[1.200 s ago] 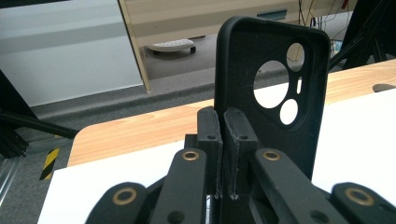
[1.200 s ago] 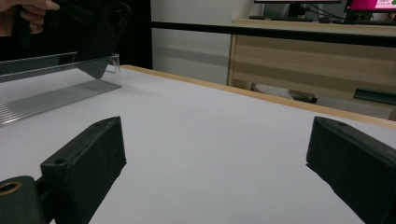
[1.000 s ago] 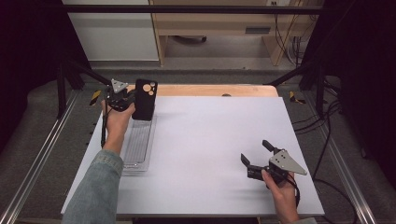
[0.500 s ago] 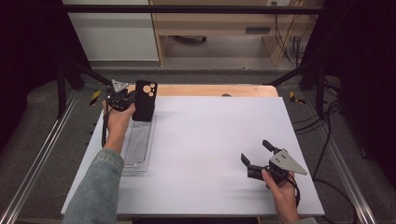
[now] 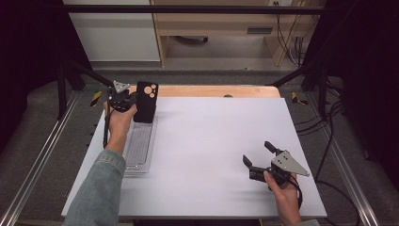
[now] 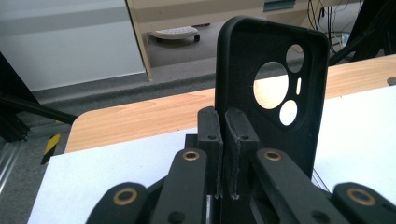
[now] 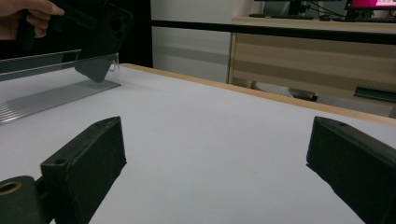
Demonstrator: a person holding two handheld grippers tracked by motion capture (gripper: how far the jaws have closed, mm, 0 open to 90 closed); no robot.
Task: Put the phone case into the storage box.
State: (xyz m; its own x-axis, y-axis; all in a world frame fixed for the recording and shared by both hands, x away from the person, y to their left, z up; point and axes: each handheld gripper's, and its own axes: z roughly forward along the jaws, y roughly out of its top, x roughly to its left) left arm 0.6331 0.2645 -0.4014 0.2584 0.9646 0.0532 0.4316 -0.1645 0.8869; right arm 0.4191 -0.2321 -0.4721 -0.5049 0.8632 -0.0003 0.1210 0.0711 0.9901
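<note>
Holding a black phone case clear of the table, the left gripper sits at the far left corner in the high view, its jaws shut on the case's near edge. Directly below the case, toward the person, lies a clear ribbed tray on the white table. Judging by this, the case is lifted and in hand, while setting it down or passing it on is yet to come. The left forearm, in a denim sleeve, reaches straight forward with the wrist level. The right gripper waits well apart at the near right, its jaws spread wide around nothing, the right hand low over the table and angled toward the left.

From the left gripper view, the two pads pinch the thin side wall of the phone case, which stands upright just ahead of the claw, its camera cut-outs letting the wooden table edge show through. The grip looks narrow, on the rim alone, so the case could pivot if moved quickly.

From the right gripper view, the jaws stand far apart with bare white surface between them. Ahead and to the claw's left, the phone case hangs tilted above the tray, with fingers of the other hand beside it.
</note>
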